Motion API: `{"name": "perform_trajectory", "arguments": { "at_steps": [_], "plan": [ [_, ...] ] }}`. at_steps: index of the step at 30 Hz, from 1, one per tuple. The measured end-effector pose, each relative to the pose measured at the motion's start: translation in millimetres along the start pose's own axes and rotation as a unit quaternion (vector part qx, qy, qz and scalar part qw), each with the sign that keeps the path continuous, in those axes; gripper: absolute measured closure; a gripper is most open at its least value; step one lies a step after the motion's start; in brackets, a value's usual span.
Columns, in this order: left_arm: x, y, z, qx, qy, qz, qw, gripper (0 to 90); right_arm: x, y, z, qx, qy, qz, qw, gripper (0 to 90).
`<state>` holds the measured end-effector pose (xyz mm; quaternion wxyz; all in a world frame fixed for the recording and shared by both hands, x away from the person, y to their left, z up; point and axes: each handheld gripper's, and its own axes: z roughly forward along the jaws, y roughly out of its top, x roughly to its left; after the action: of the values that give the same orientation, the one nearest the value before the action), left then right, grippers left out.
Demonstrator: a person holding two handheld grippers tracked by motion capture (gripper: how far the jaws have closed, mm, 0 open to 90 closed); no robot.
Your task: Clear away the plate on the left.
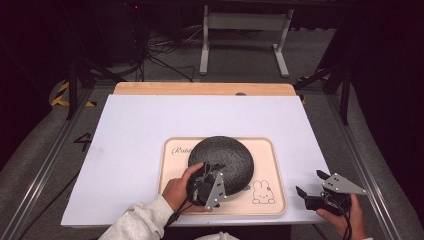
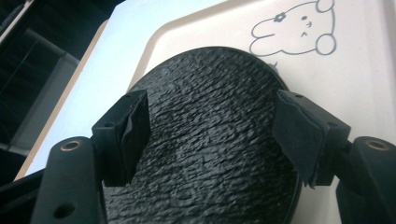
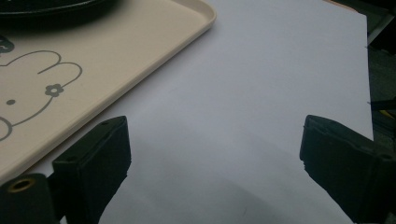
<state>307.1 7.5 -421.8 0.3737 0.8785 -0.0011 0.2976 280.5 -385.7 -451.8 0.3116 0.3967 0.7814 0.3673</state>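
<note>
Your left gripper (image 2: 210, 135) has its jaws spread wide over the black textured plate (image 2: 205, 144), pads clear of its surface; your right gripper (image 3: 215, 154) has its jaws wide apart too, with nothing between them, above the white table sheet (image 3: 261, 93). In the high view that sheet (image 1: 130, 130) covers most of the frame, and the cream tray (image 1: 272, 200) lies at lower centre. The plate (image 1: 225, 152) rests in the tray's upper left part. It hides part of the script lettering; your left hand (image 1: 177, 189) and gripper hide its near rim. The rabbit drawing (image 1: 262, 192) sits lower right in the tray.
</note>
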Motion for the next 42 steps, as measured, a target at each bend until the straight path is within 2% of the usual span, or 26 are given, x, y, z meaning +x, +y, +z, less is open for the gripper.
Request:
{"name": "perform_trajectory", "arguments": {
  "at_steps": [3,12,14,20,23,26,28,38,42],
  "plan": [
    [3.7,-0.7,-1.0,0.002,0.002,0.000,1.0000,29.6,0.2,-0.1,0.1,0.000,0.000,-0.001,1.0000,9.4],
    [20.5,-8.5,1.1,0.016,-0.002,-0.033,0.9993,26.3,-0.4,-0.3,-0.1,0.000,0.000,0.002,1.0000,9.3],
    [24.0,-10.8,1.2,0.024,-0.003,-0.036,0.9991,25.7,-0.4,-0.2,-0.1,0.000,0.000,0.002,1.0000,9.3],
    [31.4,-16.3,-0.6,0.021,-0.010,-0.039,0.9990,24.4,-0.6,-0.5,0.2,0.000,0.001,0.002,1.0000,9.3],
    [33.7,-17.5,-1.4,0.030,0.004,-0.035,0.9989,23.0,-0.8,-0.7,0.2,0.000,0.000,0.004,1.0000,9.3],
    [37.2,-20.1,-1.8,0.036,0.007,-0.038,0.9986,22.0,-0.6,-0.6,0.3,0.000,0.000,0.003,1.0000,9.3],
    [40.3,-22.8,-2.2,0.035,0.002,-0.048,0.9982,20.6,-0.6,-0.5,0.3,0.000,0.001,0.003,1.0000,9.3],
    [52.9,-37.1,-7.3,0.053,0.007,-0.061,0.9967,17.2,-0.8,-0.8,0.2,0.000,0.000,0.003,1.0000,9.3],
    [55.7,-41.4,-10.7,0.053,0.008,-0.069,0.9962,16.3,-1.0,-0.9,0.2,0.001,-0.001,0.004,1.0000,9.3]
  ]
}}
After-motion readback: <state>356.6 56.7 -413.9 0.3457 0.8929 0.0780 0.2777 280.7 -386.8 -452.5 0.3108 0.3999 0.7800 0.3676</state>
